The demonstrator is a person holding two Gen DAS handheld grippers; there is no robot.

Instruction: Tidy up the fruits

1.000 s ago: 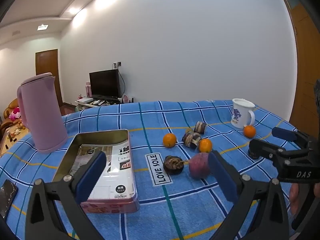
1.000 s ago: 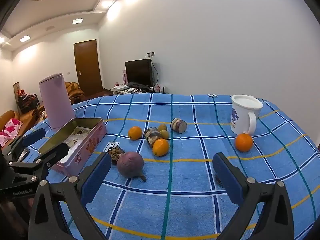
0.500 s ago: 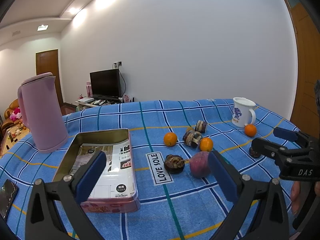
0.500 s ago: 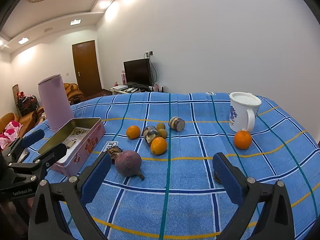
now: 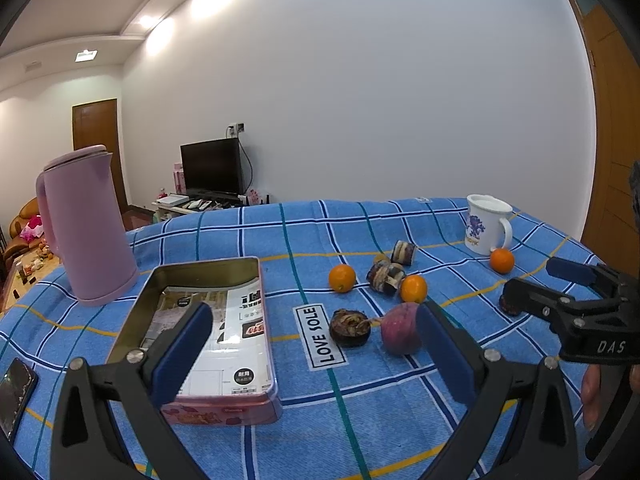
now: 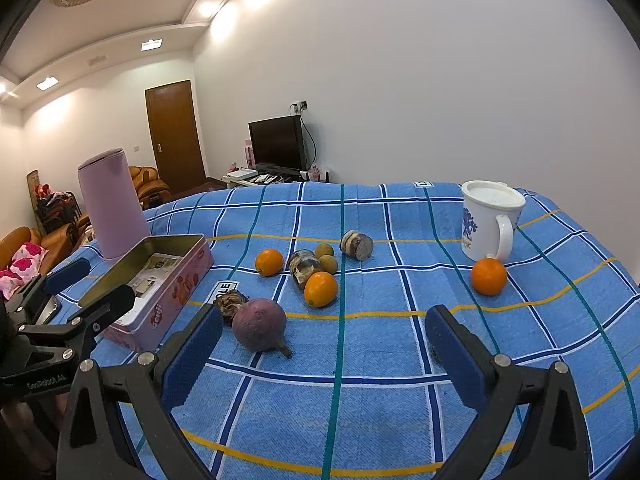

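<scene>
Fruits lie scattered on the blue checked cloth: a purple round fruit, a dark shrivelled one, three oranges, two small green fruits and brown-striped pieces. An open pink tin sits to the left. My left gripper is open and empty, above the cloth near the tin and purple fruit. My right gripper is open and empty, just in front of the purple fruit.
A pink kettle stands behind the tin. A white mug stands at the far right beside an orange. A phone lies at the left edge. A small dark thing lies by the right gripper.
Both grippers have drifted slightly; the view of the table shifted a little. Nothing was taken hold of and no fruit moved.
</scene>
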